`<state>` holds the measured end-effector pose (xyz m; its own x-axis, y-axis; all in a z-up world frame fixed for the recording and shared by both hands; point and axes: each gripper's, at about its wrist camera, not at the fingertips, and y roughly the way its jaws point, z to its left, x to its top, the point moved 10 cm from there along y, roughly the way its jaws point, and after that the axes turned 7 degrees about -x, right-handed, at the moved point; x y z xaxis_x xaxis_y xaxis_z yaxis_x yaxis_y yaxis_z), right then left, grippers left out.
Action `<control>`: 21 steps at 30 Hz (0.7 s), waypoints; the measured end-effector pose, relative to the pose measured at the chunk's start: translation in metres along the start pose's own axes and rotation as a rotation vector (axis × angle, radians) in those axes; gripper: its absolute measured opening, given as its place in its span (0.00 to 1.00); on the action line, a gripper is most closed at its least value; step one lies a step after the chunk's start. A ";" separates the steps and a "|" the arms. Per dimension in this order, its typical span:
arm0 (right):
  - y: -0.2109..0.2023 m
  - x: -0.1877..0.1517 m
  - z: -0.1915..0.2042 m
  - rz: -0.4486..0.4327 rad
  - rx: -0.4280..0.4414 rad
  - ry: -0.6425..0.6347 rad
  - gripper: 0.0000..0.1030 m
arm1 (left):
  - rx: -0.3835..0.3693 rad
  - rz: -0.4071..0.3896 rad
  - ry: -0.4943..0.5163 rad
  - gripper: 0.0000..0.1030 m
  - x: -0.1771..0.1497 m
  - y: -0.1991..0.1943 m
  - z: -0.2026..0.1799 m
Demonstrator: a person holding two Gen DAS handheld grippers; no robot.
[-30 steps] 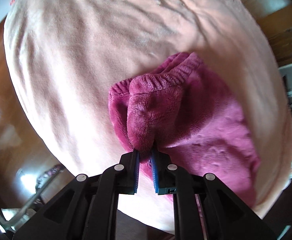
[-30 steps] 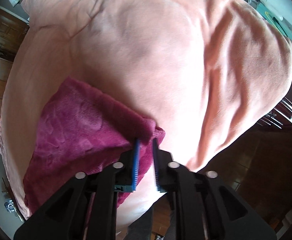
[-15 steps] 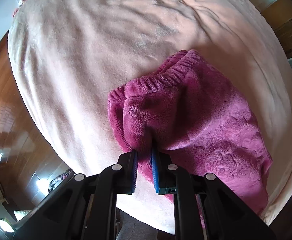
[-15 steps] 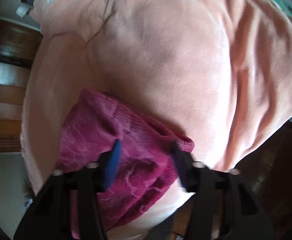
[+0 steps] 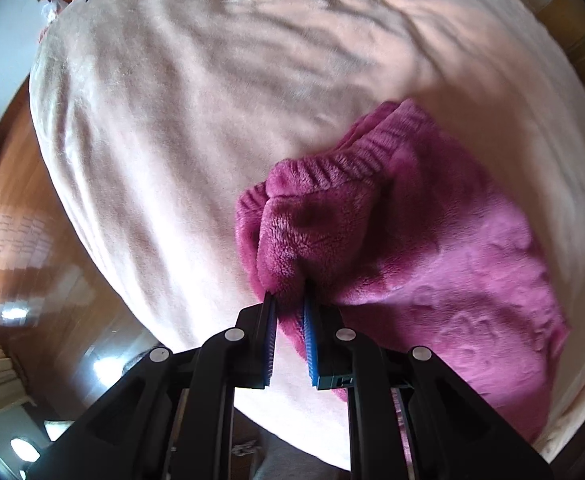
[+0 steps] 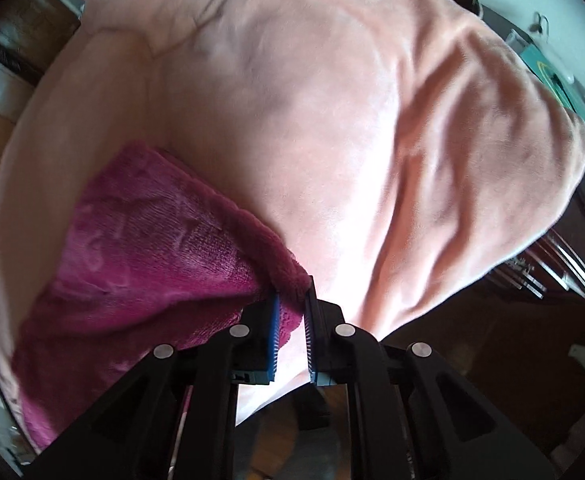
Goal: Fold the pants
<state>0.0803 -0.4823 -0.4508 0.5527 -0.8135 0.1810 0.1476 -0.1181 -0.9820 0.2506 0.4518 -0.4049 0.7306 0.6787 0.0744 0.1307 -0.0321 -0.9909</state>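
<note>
Looking at the left wrist view first: the left gripper (image 5: 289,307) is clamped on a bunched wad of the pants (image 5: 432,256), magenta fleece, right at the ribbed waistband (image 5: 332,168) end. Blue pads (image 5: 270,336) are pinched close with cloth squeezed between them, so that side is gripping fabric, not empty. The pants lie on a peach blanket (image 5: 192,100) spread over a bed, near its front edge, running off to the right of the gripper. Wood floor (image 5: 16,216) shows off the left side. Right wrist view: the right gripper (image 6: 292,300) also pinches the pants (image 6: 144,248), here at a plain hemmed corner (image 6: 288,276), jaws nearly together with the edge caught between the tips. The cloth trails left and down from that corner over the blanket (image 6: 352,120); the fabric between corner and bed looks lifted and slack, not flat. A shelf with clutter (image 6: 564,92) sits past the far right corner of the bed. Progress, my read: the pants already look doubled, short and thick rather than two long legs, so at least one fold seems done. Both ends are held and raised, so I'd judge this as mid-fold: bring one held end over onto the other, lay it flat, let go. Can't tell from these views how many layers are stacked or whether the edges line up.
</note>
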 end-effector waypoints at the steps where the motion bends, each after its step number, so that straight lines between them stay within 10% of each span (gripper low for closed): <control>1: 0.008 0.002 0.003 0.001 -0.014 -0.014 0.10 | 0.032 0.006 0.018 0.15 0.000 0.003 0.001; 7: 0.012 0.021 0.001 -0.018 -0.049 0.016 0.39 | 0.166 0.007 0.091 0.43 0.008 0.007 0.008; 13: -0.038 0.055 0.006 -0.157 -0.124 -0.025 0.46 | 0.081 -0.040 0.160 0.51 0.008 -0.007 -0.014; 21: -0.077 0.021 0.235 -0.160 0.146 -0.413 0.51 | 0.044 -0.046 0.198 0.56 0.020 0.001 -0.039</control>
<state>0.2730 -0.3563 -0.3587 0.7894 -0.4934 0.3653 0.3552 -0.1182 -0.9273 0.2913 0.4367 -0.4001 0.8427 0.5209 0.1363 0.1412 0.0305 -0.9895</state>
